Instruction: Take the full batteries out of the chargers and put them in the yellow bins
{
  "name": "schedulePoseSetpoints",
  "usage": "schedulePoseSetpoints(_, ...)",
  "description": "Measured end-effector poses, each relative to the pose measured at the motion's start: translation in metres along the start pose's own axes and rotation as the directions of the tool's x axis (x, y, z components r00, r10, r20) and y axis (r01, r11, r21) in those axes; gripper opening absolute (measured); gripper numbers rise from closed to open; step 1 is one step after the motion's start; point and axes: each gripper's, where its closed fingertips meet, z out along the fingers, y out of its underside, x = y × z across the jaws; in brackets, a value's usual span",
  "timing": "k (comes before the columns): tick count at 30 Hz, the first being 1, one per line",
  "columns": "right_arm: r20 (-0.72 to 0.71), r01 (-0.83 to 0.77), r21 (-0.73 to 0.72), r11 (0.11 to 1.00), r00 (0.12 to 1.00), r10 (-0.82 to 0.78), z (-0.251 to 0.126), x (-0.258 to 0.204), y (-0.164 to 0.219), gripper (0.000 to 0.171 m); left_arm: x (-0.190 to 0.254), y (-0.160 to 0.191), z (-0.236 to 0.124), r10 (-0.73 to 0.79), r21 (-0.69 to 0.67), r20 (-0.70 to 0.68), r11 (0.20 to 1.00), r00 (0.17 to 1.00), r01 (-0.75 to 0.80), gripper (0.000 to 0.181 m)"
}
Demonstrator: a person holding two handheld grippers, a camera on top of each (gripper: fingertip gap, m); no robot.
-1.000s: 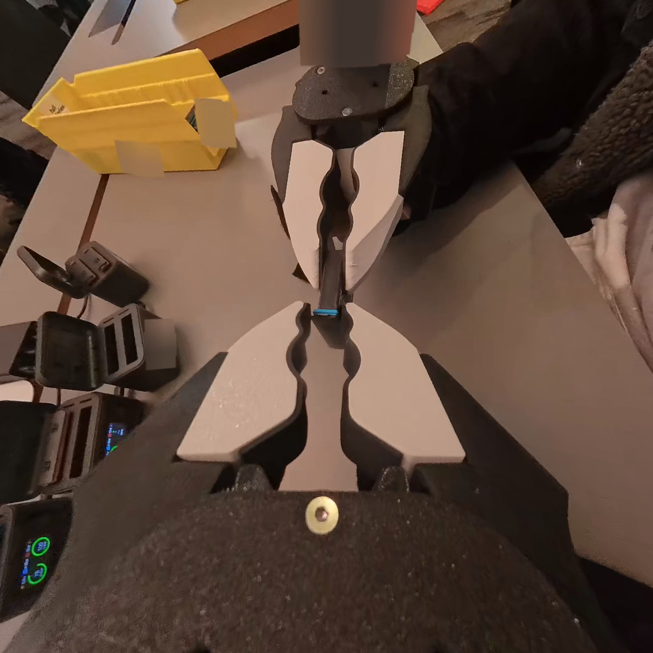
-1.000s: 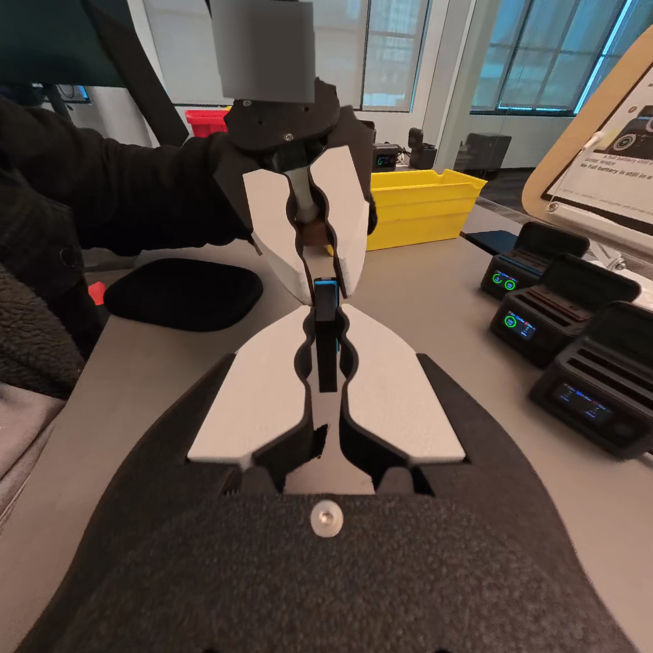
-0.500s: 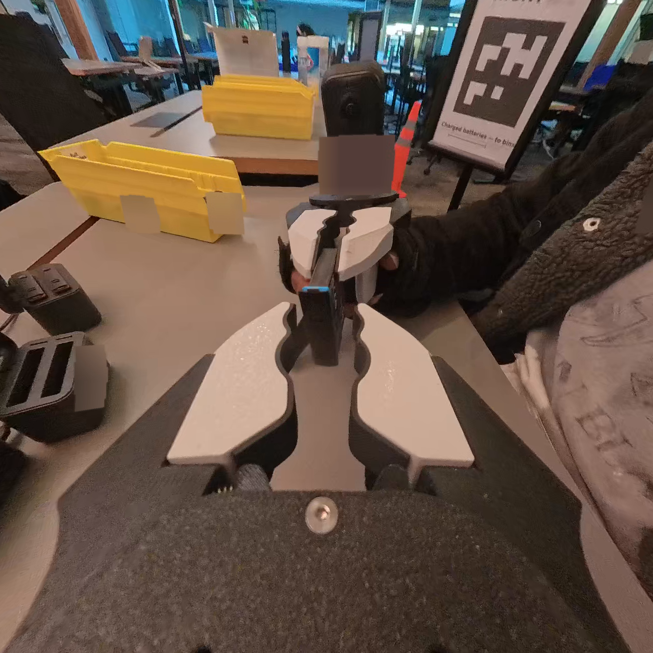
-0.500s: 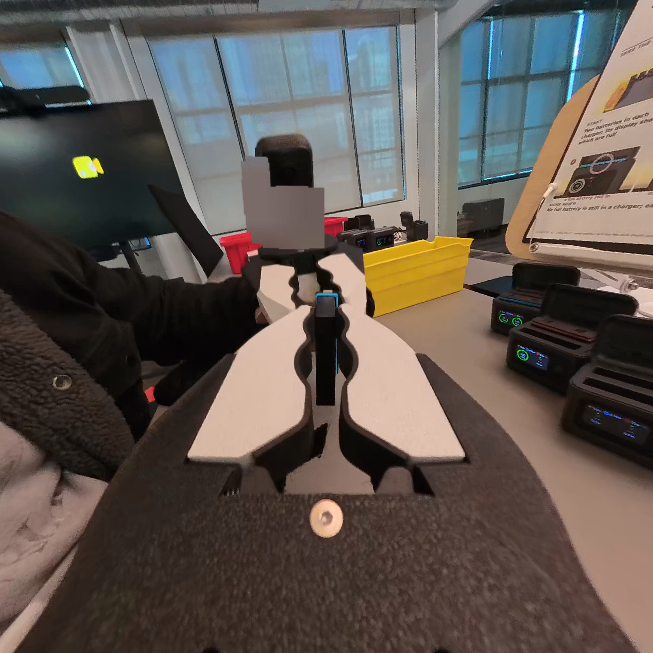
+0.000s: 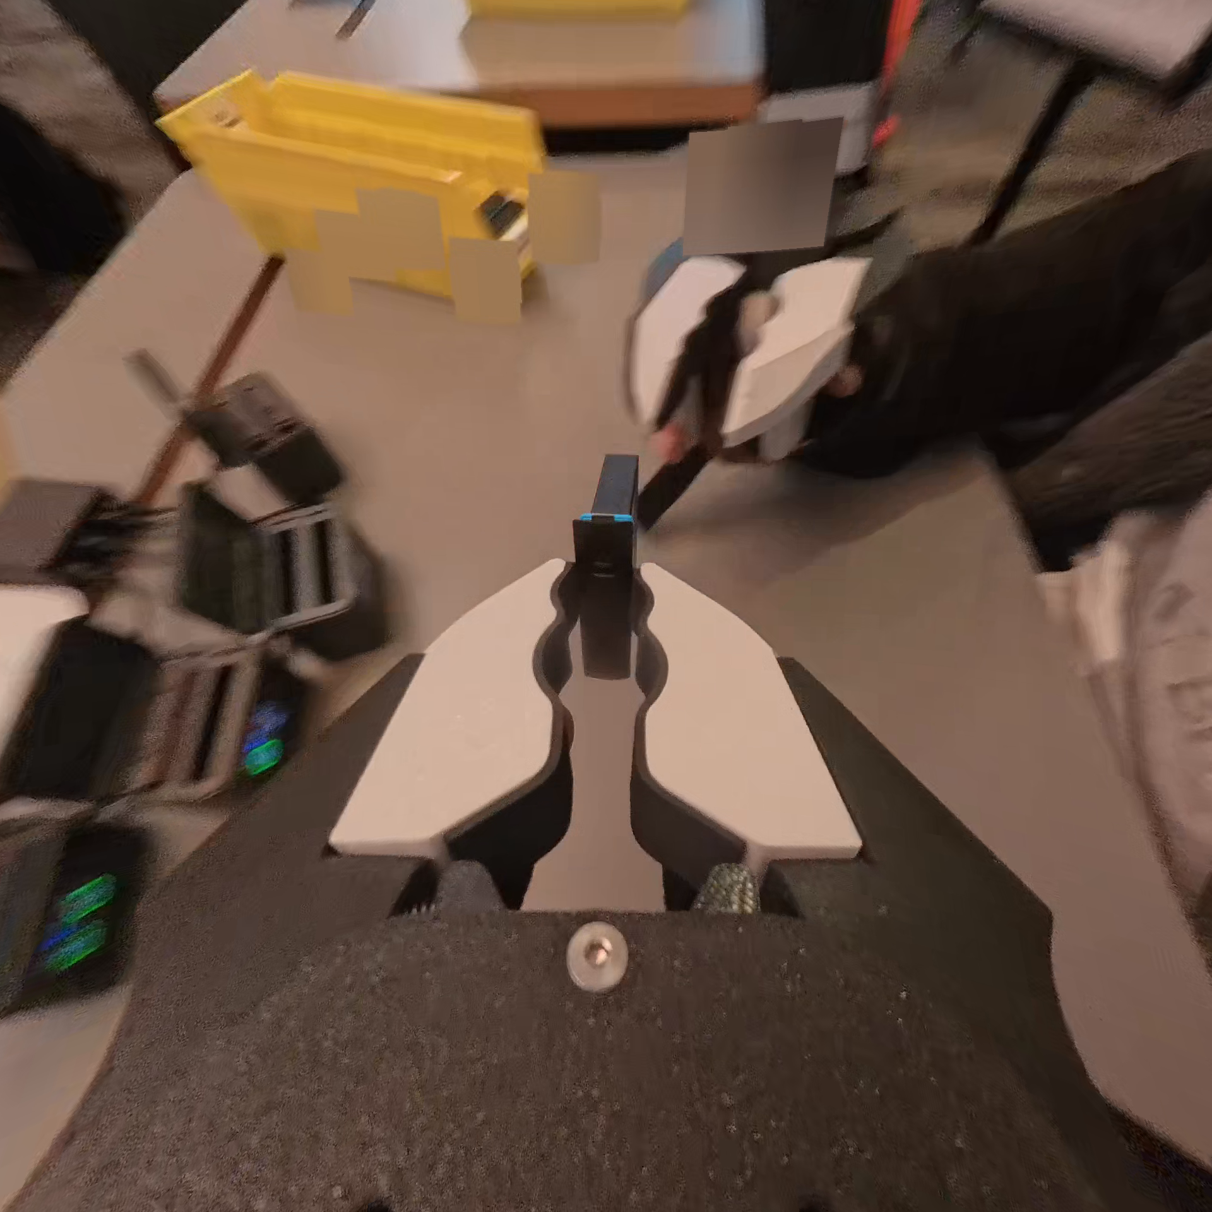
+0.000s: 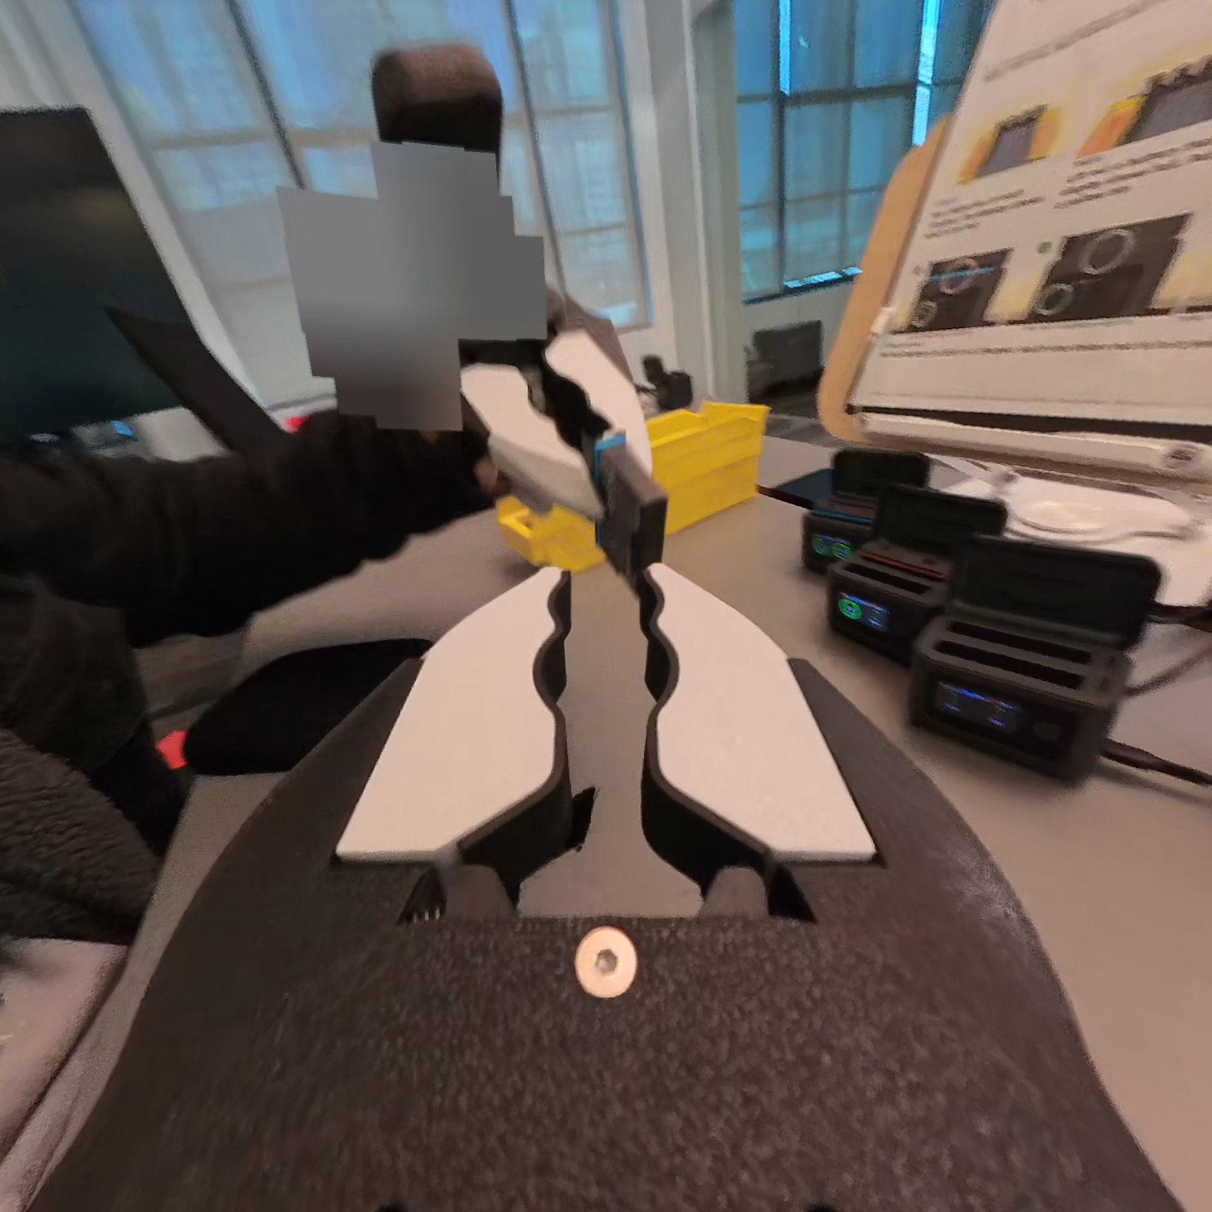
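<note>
From my remote station I note, along the left edge of the bench [image 5: 459,406], a row of black chargers [image 5: 275,570] with lids raised, two showing green lights; the view is motion-blurred there. At the far left corner stands a yellow bin [image 5: 341,164], and something dark lies at its right end; I cannot tell what it is. At the middle, my left gripper [image 5: 603,570] is pinching a black battery [image 5: 606,590] with a blue band, held on edge between the finger tips and projecting forward above the bench surface. To the right, my right gripper [image 5: 734,367] sits apart from the battery, held by a hand in a dark sleeve [image 5: 1023,341]. In the right wrist view its fingers [image 6: 715,721] stand spread with nothing between them, the battery [image 6: 629,518] just beyond their tips in the left gripper [image 6: 590,472]. Behind it the yellow bin [image 6: 708,459], then three chargers [image 6: 1010,656] near the right edge, below a board of printed sheets [image 6: 1049,229].
</note>
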Motion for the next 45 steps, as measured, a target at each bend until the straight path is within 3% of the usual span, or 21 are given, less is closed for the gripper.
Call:
schedulePoseSetpoints(6,-0.242,0.052,-0.133,0.990,0.967,-0.084,-0.015,0.036,0.000,0.011,-0.098,0.018,-0.028,0.079,-0.414,0.206,0.910,0.975,0.014,0.015)
schedulePoseSetpoints(8,-0.339,0.062,-0.157,0.986,0.934,-0.113,-0.025,0.051,0.001,0.000,-0.116,0.026,-0.025,0.063,-0.492,0.203,0.869,0.977,0.046,0.015)
schedulePoseSetpoints(15,-0.514,0.034,-0.276,0.961,0.839,-0.177,-0.060,0.078,0.037,0.000,-0.154,0.063,-0.002,0.069,-0.693,0.174,0.718,0.982,0.072,0.015)
schedulePoseSetpoints(19,-0.565,0.013,-0.278,0.960,0.806,-0.175,-0.069,0.086,0.052,0.000,-0.171,0.072,0.007,0.073,-0.753,0.171,0.653,0.983,0.082,0.015)
schedulePoseSetpoints(28,-0.558,0.067,-0.271,0.960,0.802,-0.213,-0.075,0.092,0.050,0.000,-0.186,0.082,0.021,0.063,-0.850,0.123,0.522,0.990,0.072,0.015)
schedulePoseSetpoints(45,-0.502,0.058,-0.267,0.962,0.844,-0.191,-0.068,0.082,0.052,0.000,-0.184,0.084,0.031,0.017,-0.842,0.091,0.535,0.996,0.068,0.015)
